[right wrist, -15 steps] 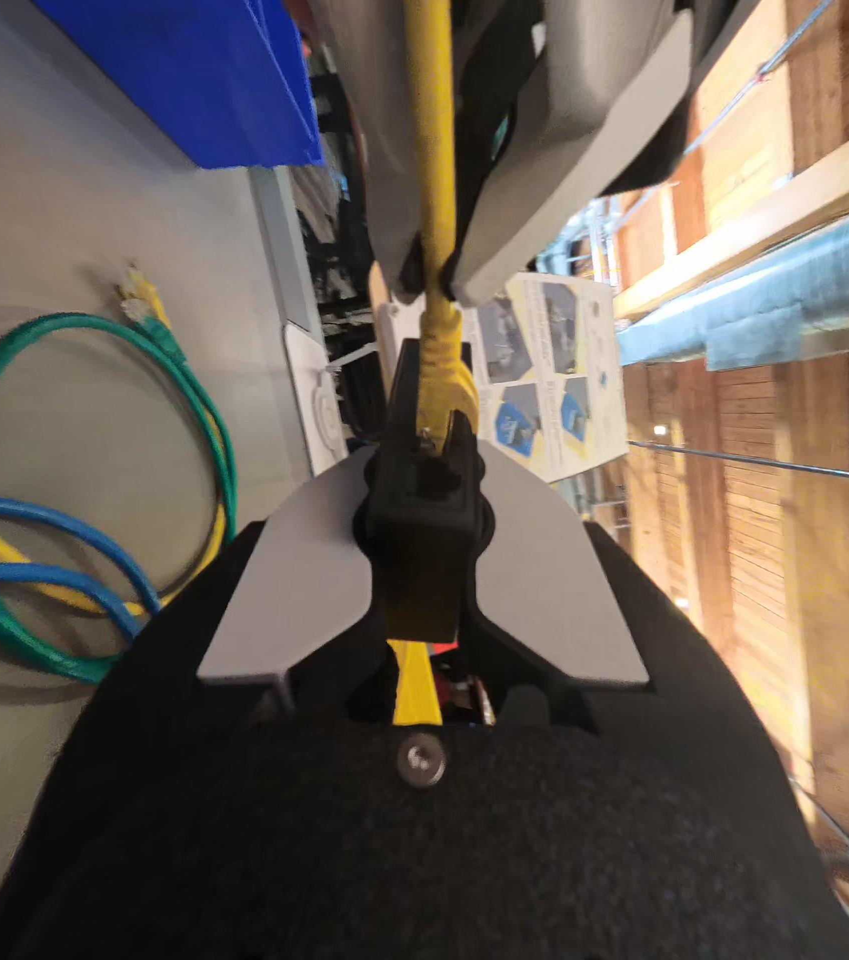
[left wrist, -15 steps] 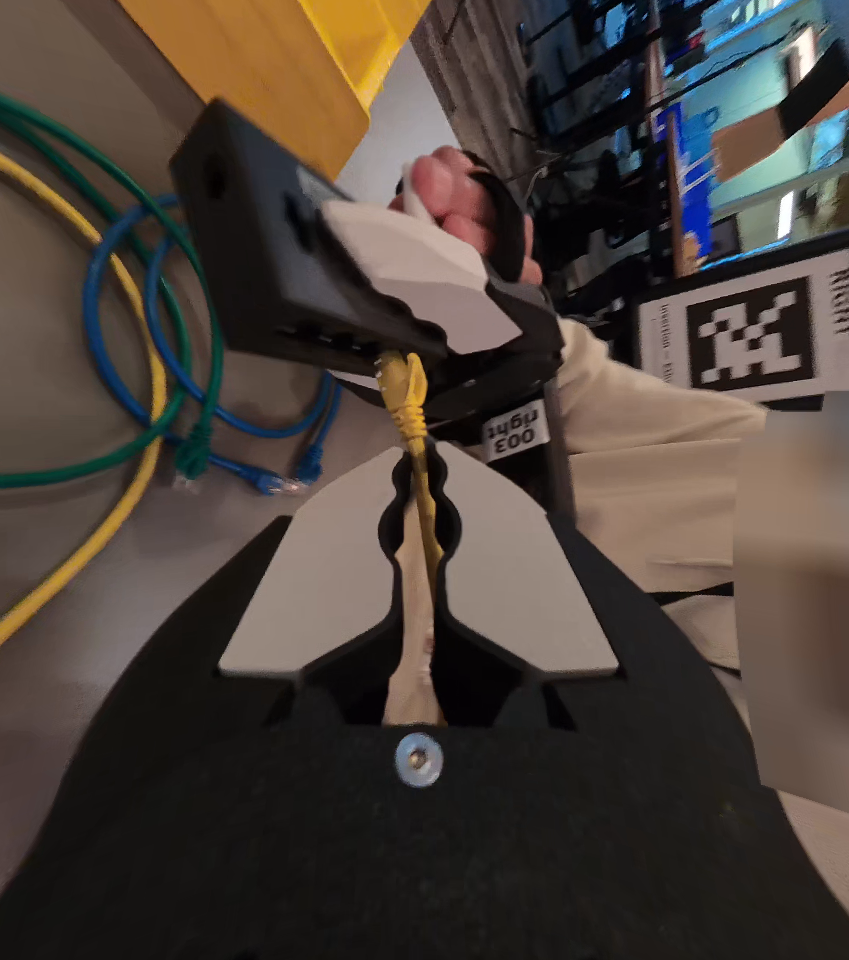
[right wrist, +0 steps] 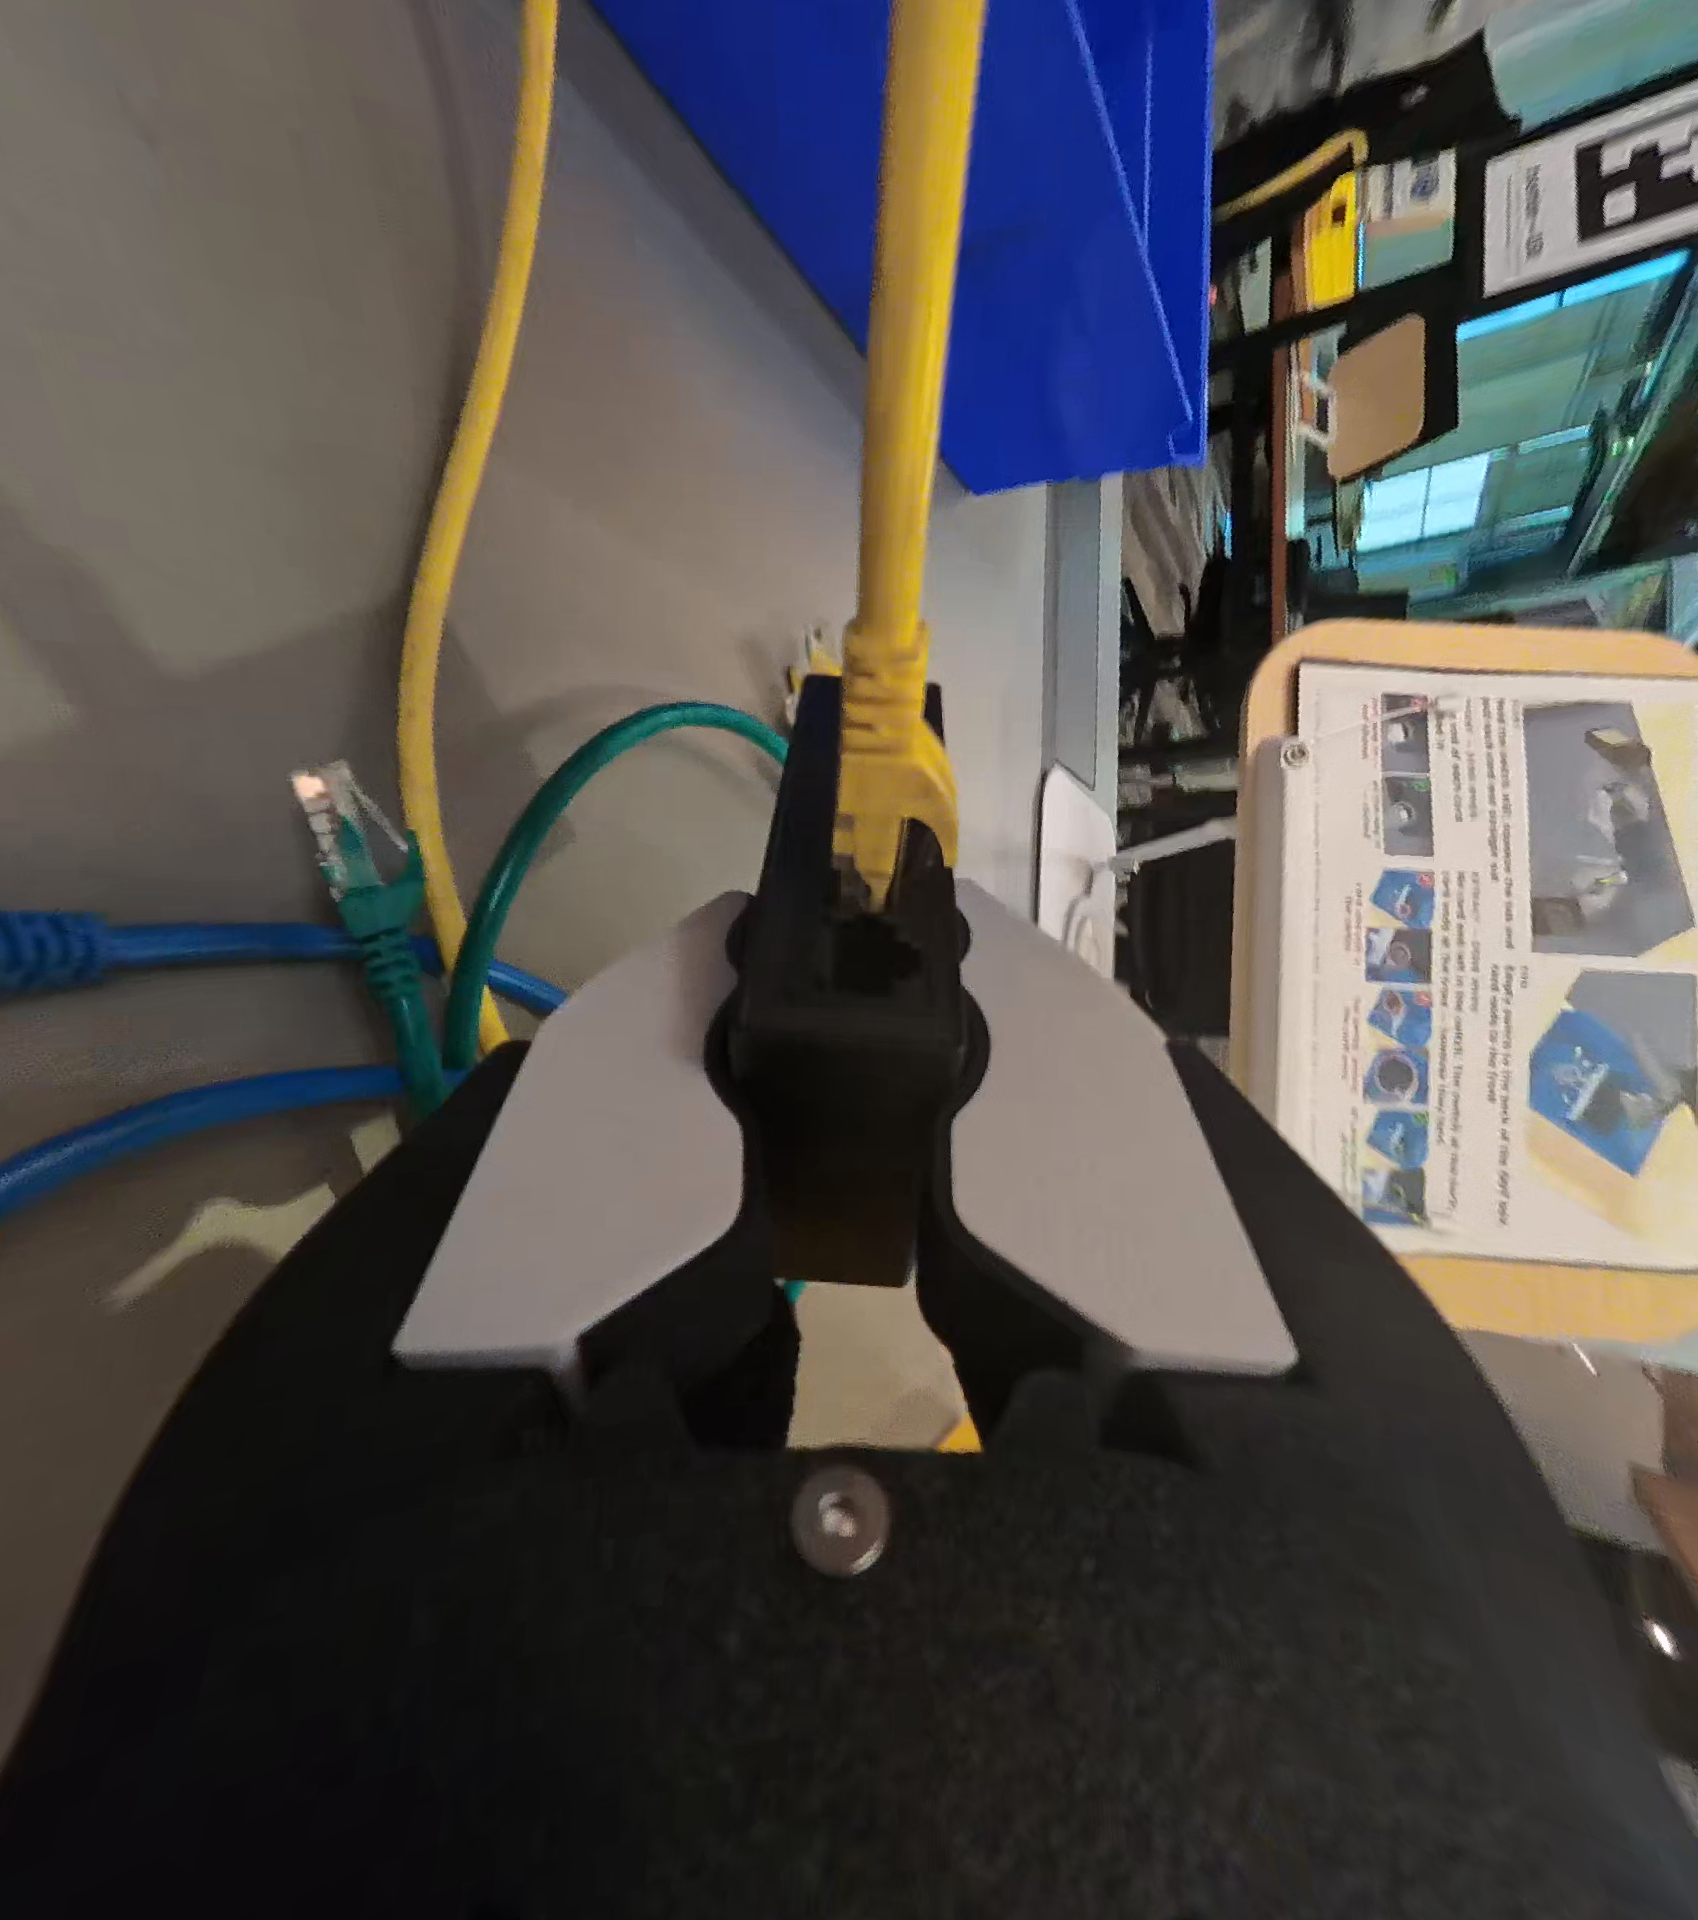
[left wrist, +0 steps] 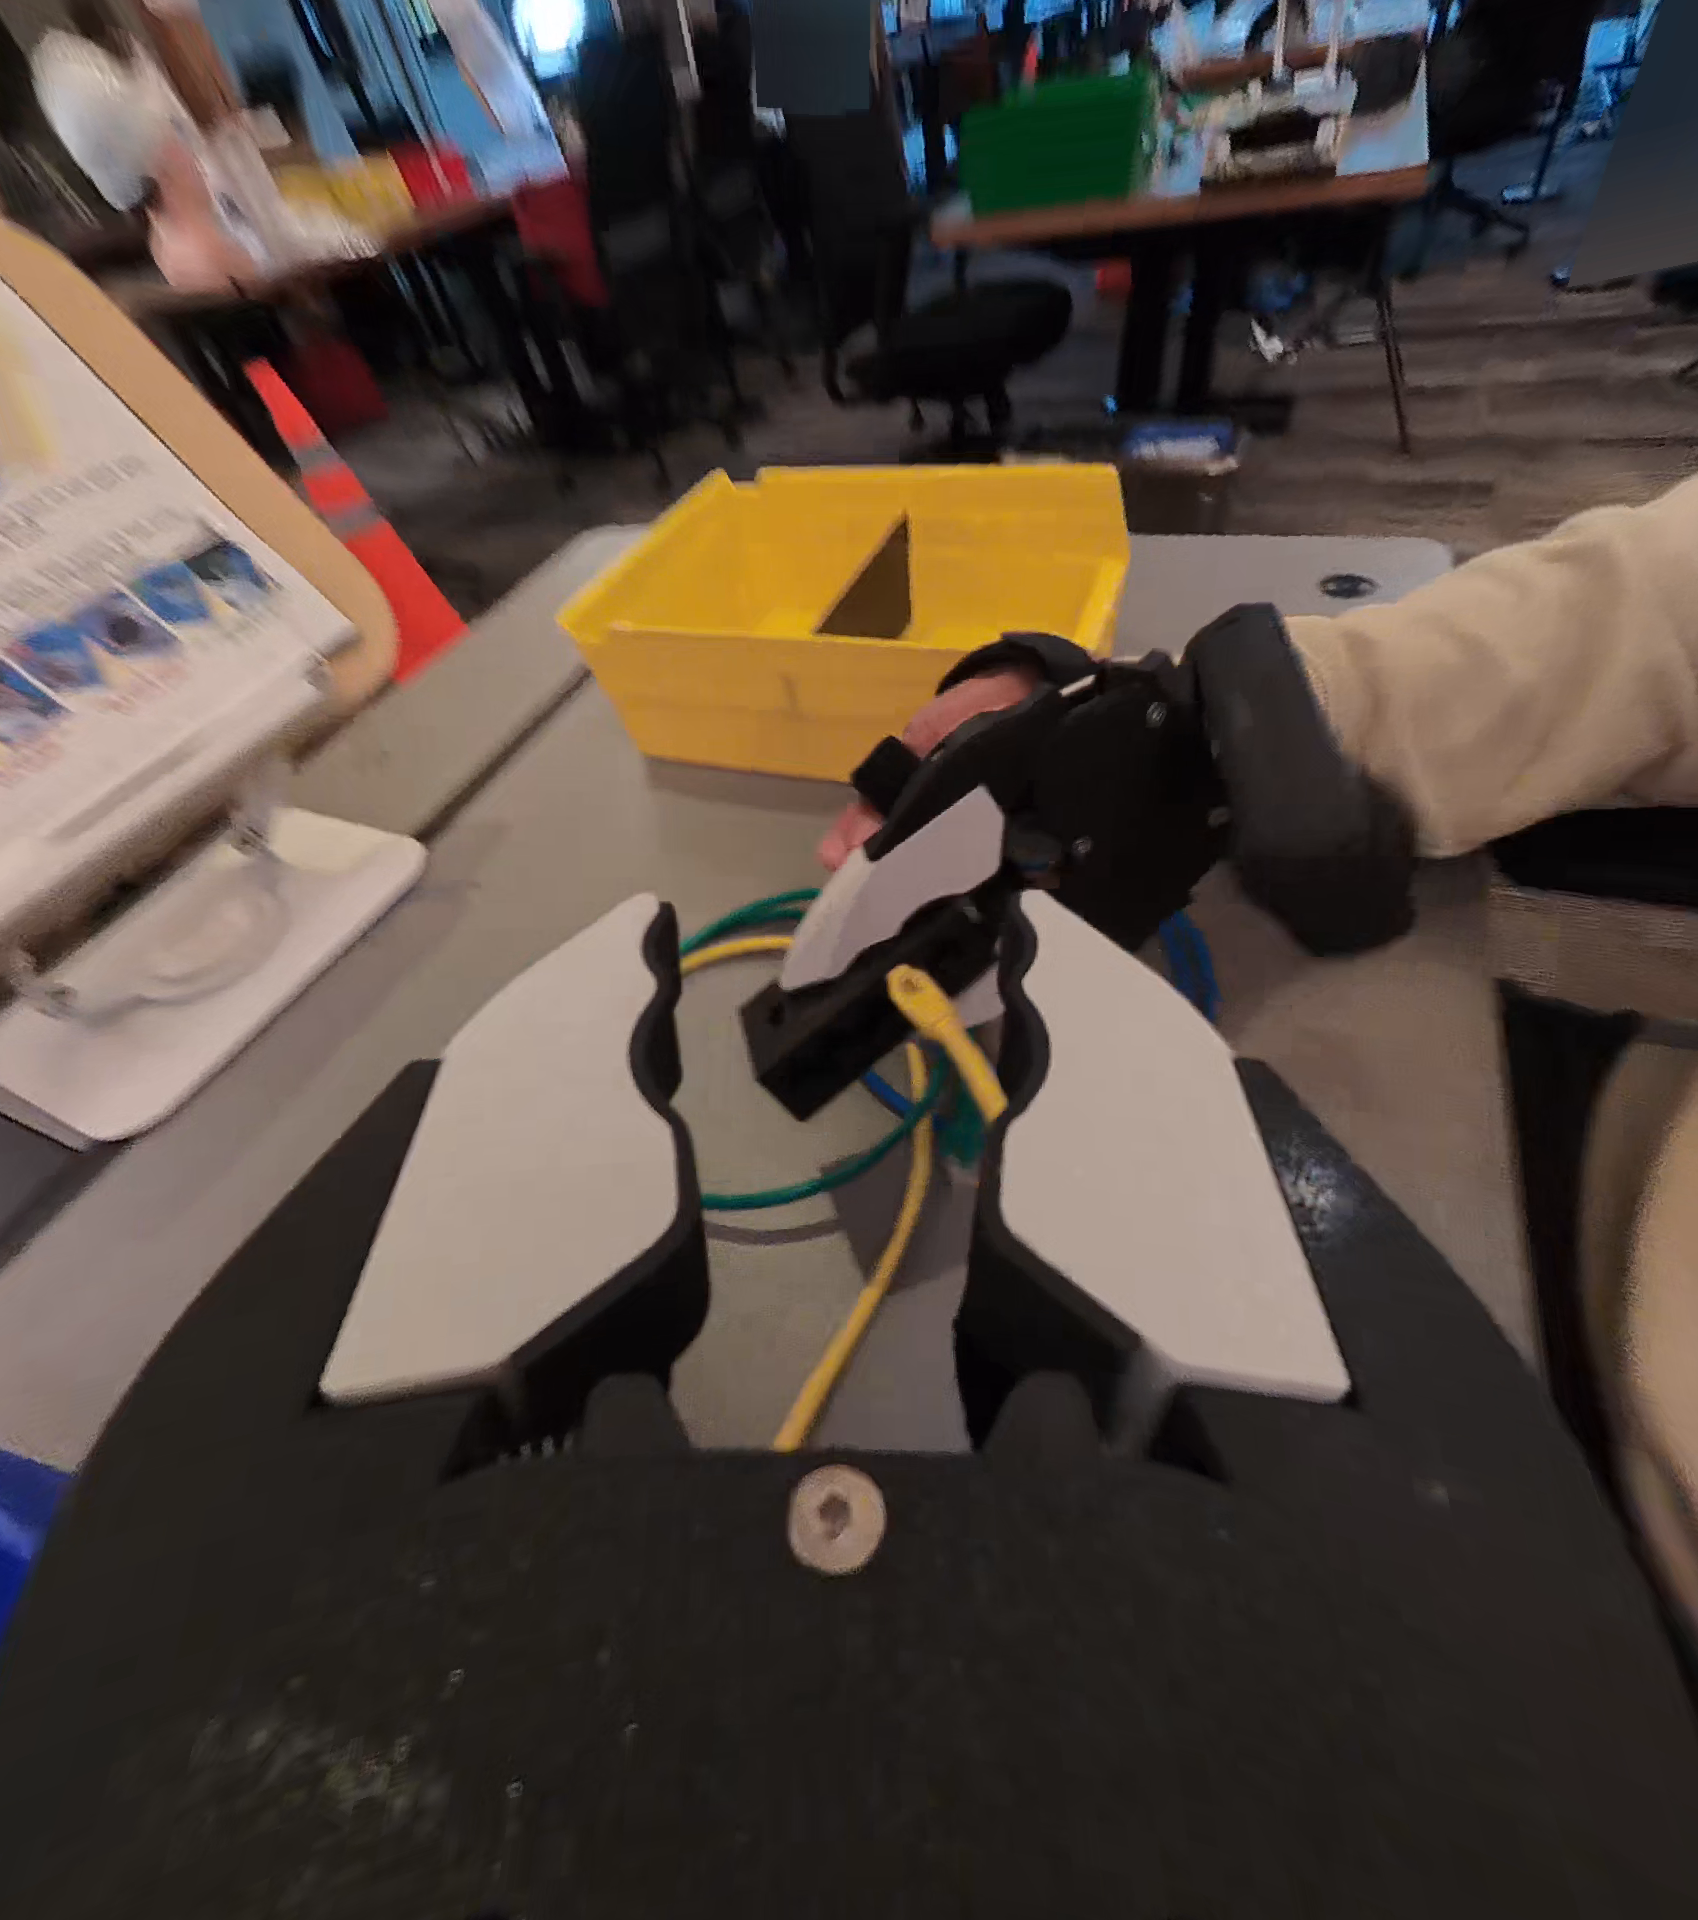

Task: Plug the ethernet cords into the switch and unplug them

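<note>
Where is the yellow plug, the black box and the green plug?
yellow plug (right wrist: pixel 892 769): right wrist view, its boot.
switch (right wrist: pixel 850 1122): right wrist view, its black body.
green plug (right wrist: pixel 351 831): right wrist view, clear tip.

The yellow cord (right wrist: pixel 912 343) runs off the top edge; background shelving (left wrist: pixel 824 156) is blurred.

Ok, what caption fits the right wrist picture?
Right gripper holds the black switch with a yellow cord plugged in.
</note>
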Tool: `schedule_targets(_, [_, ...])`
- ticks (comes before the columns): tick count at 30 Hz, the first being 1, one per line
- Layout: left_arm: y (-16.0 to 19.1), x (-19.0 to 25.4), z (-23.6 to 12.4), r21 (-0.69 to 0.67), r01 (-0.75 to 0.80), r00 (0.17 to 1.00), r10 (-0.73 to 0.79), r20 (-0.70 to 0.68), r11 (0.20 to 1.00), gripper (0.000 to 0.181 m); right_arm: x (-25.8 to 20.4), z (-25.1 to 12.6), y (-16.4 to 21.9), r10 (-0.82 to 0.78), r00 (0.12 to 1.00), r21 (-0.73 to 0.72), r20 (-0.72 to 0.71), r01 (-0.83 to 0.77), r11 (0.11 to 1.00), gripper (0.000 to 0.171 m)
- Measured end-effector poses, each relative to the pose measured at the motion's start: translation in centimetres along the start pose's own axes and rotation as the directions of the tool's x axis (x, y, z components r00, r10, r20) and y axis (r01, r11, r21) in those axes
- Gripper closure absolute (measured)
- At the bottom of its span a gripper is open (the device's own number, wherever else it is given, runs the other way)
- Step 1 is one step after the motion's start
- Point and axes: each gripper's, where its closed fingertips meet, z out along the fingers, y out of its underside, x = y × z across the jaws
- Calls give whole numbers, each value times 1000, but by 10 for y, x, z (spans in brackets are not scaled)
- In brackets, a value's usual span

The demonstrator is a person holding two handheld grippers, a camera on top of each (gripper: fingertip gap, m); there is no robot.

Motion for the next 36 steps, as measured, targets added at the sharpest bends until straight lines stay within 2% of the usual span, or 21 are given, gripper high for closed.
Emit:
schedule_targets(3, [23,-8,-8,65,-113,994,113,10,991,136,-6,-1,-10,36,999,150,41,-42,988,140])
schedule_targets(5, [43,2,-5,39,-133,982,137,-133,990,145,-6,1,-13,75,996,194,41,-81,978,140])
schedule_targets(7, [58,20,3,8,-168,943,163,-289,986,144,-3,4,-11,86,996,208,10,-86,974,140])
schedule_targets(10, [62,27,28,48,-278,907,279,-315,959,150,-5,5,-11,69,998,205,-1,-67,976,140])
schedule_targets(12, [69,26,47,32,-345,885,336,-323,938,158,-4,4,-11,65,998,209,-17,-60,976,140])
schedule_targets(17, [76,21,74,20,-388,868,372,-327,922,159,-6,6,-1,120,993,189,15,-120,975,140])
schedule_targets(20, [75,20,79,55,-414,860,411,-302,908,159,-6,7,6,143,989,179,35,-147,973,140])
schedule_targets(23, [76,19,83,59,-445,851,442,-284,894,150,-9,8,6,123,992,171,38,-128,977,140])
schedule_targets(25, [77,23,83,57,-450,844,445,-300,891,157,-10,8,5,121,992,176,43,-127,976,139])
schedule_targets(32, [80,24,86,47,-566,788,557,-262,823,163,-13,9,6,94,995,155,33,-98,983,139])
schedule_targets(36, [78,24,88,29,-492,837,482,-260,870,164,-13,8,6,125,991,167,46,-131,977,140])
